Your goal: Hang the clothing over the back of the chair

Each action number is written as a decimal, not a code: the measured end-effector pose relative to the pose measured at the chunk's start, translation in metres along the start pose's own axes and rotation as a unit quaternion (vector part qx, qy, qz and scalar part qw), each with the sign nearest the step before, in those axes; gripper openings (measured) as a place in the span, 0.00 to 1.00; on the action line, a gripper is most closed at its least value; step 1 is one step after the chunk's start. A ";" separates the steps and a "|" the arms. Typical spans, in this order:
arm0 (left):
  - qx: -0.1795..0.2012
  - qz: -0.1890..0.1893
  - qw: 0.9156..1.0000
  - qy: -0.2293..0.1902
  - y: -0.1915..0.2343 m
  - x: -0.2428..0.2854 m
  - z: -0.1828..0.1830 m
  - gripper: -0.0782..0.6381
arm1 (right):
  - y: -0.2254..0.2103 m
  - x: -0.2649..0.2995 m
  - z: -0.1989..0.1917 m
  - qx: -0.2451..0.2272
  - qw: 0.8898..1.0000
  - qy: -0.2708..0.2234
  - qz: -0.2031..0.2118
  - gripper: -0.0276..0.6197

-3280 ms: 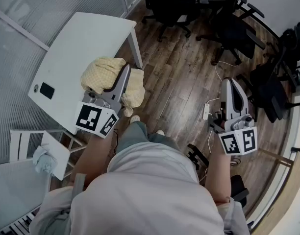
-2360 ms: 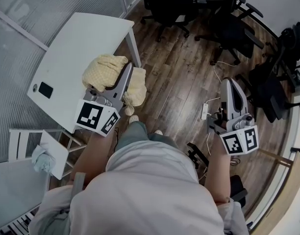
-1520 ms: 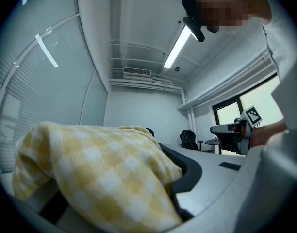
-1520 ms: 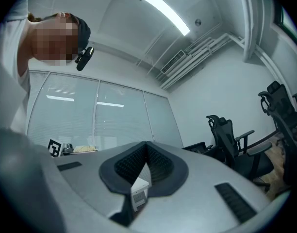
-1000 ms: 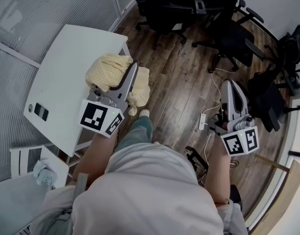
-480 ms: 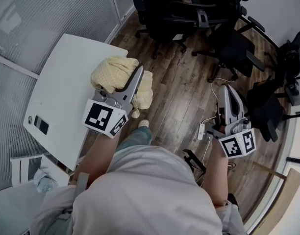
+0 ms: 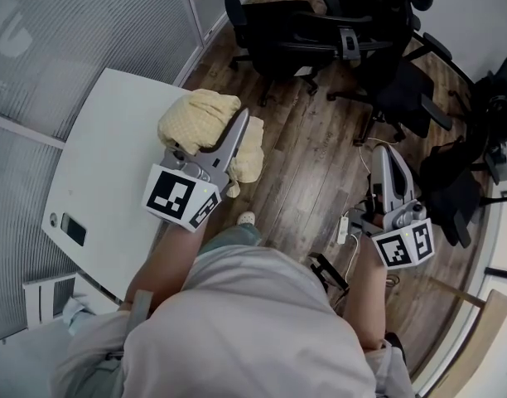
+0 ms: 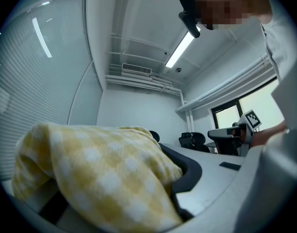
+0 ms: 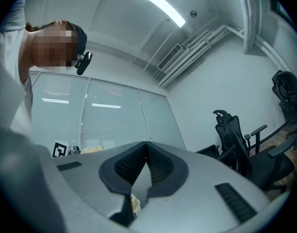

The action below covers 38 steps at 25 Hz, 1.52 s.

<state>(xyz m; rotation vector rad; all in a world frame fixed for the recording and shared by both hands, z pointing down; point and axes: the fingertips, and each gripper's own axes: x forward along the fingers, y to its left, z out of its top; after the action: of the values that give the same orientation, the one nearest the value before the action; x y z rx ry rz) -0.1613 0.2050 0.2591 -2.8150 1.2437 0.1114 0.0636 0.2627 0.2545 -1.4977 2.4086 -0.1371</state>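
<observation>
In the head view the yellow checked clothing (image 7: 200, 118) is bunched over my left gripper (image 7: 239, 121), which is shut on it and held level beside the white table (image 7: 104, 172). The left gripper view is filled by the same cloth (image 8: 100, 174), draped across the jaws, with one dark pad (image 8: 188, 171) showing beside it. My right gripper (image 7: 384, 157) is held out over the wood floor, shut and empty; its pads (image 9: 158, 166) meet in the right gripper view. Black office chairs (image 7: 278, 31) stand ahead, one more (image 7: 407, 85) to the right.
A dark phone (image 7: 74, 229) lies on the table. A glass partition with blinds (image 7: 79, 31) runs along the left. A white power strip with cable (image 7: 345, 226) lies on the floor by my feet. More black chairs (image 9: 233, 135) crowd the far right side.
The person has walked forward: the table has slid back and left in view and the black chairs have come nearer. Both grippers moved along, their jaws unchanged.
</observation>
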 end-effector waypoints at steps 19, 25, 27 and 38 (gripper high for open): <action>-0.005 -0.038 0.999 -0.003 0.061 0.048 -0.013 0.21 | -0.013 0.071 -0.014 -0.011 1.000 -0.009 -0.026 0.08; -0.008 -0.046 0.999 0.003 0.072 0.053 -0.022 0.21 | -0.013 0.080 -0.020 -0.012 0.999 -0.008 -0.036 0.08; -0.011 -0.048 0.999 0.006 0.075 0.053 -0.026 0.21 | -0.013 0.081 -0.024 -0.011 0.999 -0.005 -0.040 0.08; -0.013 -0.068 0.997 0.023 0.080 0.057 -0.038 0.21 | -0.010 0.083 -0.023 -0.015 0.998 -0.003 -0.060 0.08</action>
<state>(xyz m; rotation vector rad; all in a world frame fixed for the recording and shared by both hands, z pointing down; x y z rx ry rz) -0.1804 0.1062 0.2894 -2.9301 1.0614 0.0572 0.0311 0.1829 0.2618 -1.6545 2.3248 -0.1233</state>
